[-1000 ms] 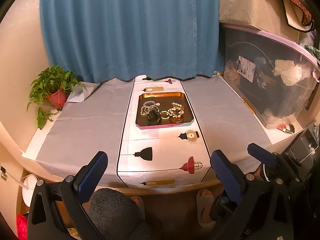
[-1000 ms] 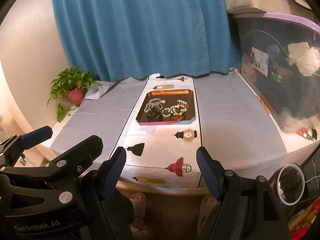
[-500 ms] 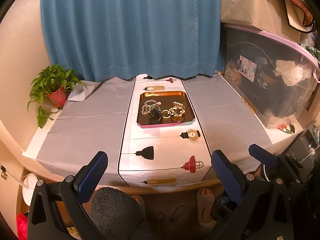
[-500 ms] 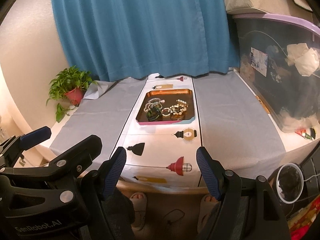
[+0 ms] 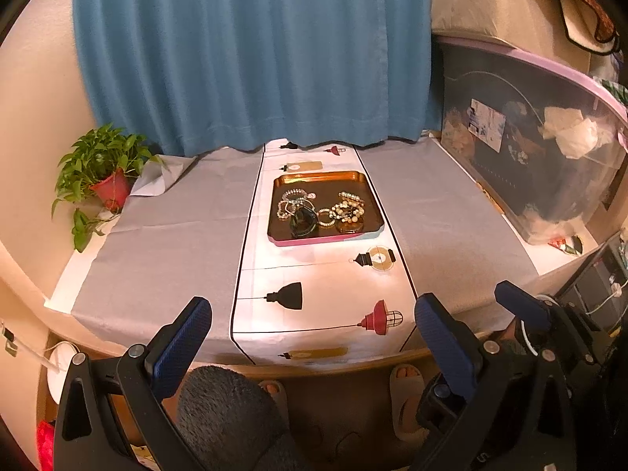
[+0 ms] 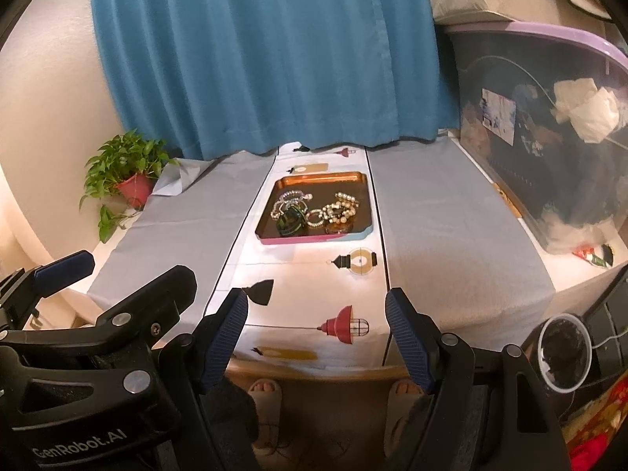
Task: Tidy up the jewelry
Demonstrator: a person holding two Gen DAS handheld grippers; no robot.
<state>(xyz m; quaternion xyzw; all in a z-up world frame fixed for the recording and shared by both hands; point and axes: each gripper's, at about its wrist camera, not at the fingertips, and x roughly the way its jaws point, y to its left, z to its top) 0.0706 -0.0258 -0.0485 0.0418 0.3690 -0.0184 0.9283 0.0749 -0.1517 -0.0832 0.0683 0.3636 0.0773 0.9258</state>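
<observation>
A copper-coloured tray (image 5: pixel 322 177) (image 6: pixel 322 177) rests on the white runner in the middle of the table. In it lie tangled pearl and chain jewelry (image 5: pixel 347 208) (image 6: pixel 337 210) and a dark bangle (image 5: pixel 303 221) (image 6: pixel 289 223). My left gripper (image 5: pixel 312 320) hangs open before the table's near edge, well short of the tray, with nothing between its blue pads. My right gripper (image 6: pixel 316 312) is open too, equally far back and empty. In the right wrist view the left gripper's body (image 6: pixel 98 337) shows at lower left.
A potted plant (image 5: pixel 102 172) stands at the table's back left. A large clear storage bin (image 5: pixel 541 149) fills the right side. A blue curtain (image 5: pixel 251 51) hangs behind. Grey cloth (image 5: pixel 172 235) covers the table on both sides of the runner. A person's slippered feet (image 6: pixel 267 388) show below the edge.
</observation>
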